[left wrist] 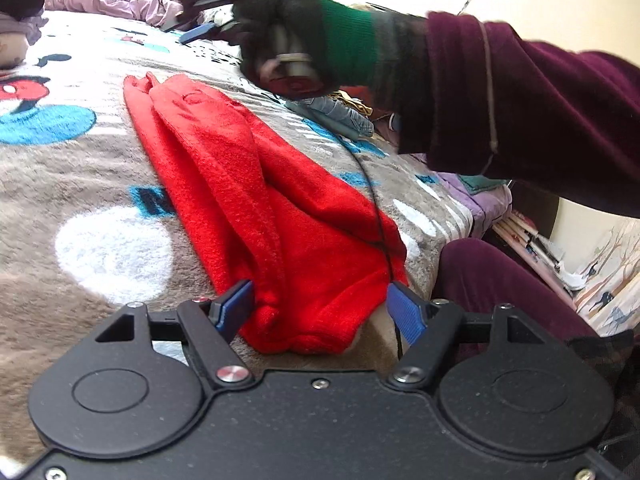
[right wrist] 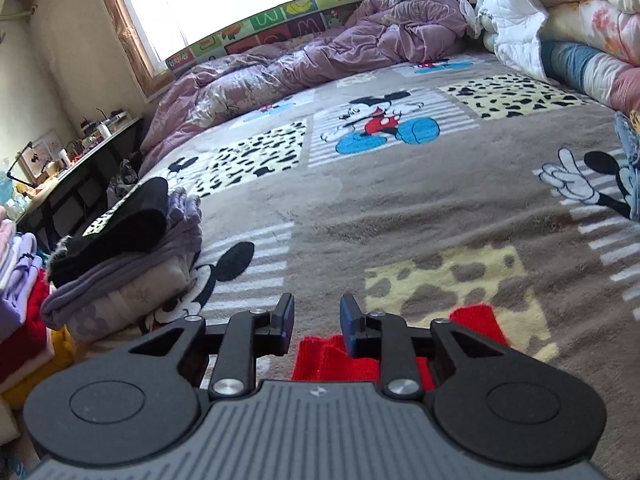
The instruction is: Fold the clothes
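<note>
one red garment [left wrist: 256, 184] | laid lengthwise from bed's [left wrist: 80, 168] near edge toward far side | left gripper [left wrist: 320, 300] spread wide around its hem, nothing pinched | right gripper [right wrist: 316, 320] slightly parted, nothing held

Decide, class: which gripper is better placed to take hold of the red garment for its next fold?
Probably the left gripper: its open jaws straddle the near end of the red garment. The right gripper is raised above the far end, jaws apart, holding nothing.
</note>
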Tool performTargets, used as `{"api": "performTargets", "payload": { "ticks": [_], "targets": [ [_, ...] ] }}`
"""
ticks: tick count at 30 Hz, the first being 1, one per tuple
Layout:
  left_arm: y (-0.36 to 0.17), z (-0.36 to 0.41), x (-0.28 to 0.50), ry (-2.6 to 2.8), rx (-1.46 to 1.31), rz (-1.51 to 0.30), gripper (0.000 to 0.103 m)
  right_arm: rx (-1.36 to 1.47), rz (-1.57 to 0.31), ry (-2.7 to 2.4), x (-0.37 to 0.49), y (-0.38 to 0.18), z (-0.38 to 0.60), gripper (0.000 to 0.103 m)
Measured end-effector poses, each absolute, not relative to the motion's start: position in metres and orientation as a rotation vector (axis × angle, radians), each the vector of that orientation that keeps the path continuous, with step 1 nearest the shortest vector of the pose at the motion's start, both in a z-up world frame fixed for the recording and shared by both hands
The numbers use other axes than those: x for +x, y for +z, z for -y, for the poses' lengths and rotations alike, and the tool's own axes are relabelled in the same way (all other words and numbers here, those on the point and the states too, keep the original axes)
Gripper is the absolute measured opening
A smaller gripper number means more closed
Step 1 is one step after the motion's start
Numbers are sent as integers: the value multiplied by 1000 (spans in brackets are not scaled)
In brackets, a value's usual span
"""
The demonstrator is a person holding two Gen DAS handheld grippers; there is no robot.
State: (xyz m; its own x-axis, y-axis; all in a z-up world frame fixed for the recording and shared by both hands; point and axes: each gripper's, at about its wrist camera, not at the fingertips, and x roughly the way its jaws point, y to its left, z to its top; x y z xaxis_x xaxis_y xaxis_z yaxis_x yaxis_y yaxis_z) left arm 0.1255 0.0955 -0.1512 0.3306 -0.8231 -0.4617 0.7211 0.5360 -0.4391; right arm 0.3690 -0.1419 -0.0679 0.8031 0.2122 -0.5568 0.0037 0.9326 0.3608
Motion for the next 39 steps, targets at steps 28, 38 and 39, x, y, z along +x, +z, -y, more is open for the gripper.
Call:
{"api": "performTargets", "payload": {
  "ticks": [28, 38, 39],
  "targets": [
    [-142, -61, 155, -705, -116, -614, 32, 263, -555, 280, 68, -141, 216, 28],
    [-139, -48, 133, -689, -77, -609, 32, 127, -534, 317, 42, -141, 208, 30],
    [-135, -49, 129, -692, -85, -601, 32, 127, -526, 318, 40, -139, 209, 30]
  ]
}}
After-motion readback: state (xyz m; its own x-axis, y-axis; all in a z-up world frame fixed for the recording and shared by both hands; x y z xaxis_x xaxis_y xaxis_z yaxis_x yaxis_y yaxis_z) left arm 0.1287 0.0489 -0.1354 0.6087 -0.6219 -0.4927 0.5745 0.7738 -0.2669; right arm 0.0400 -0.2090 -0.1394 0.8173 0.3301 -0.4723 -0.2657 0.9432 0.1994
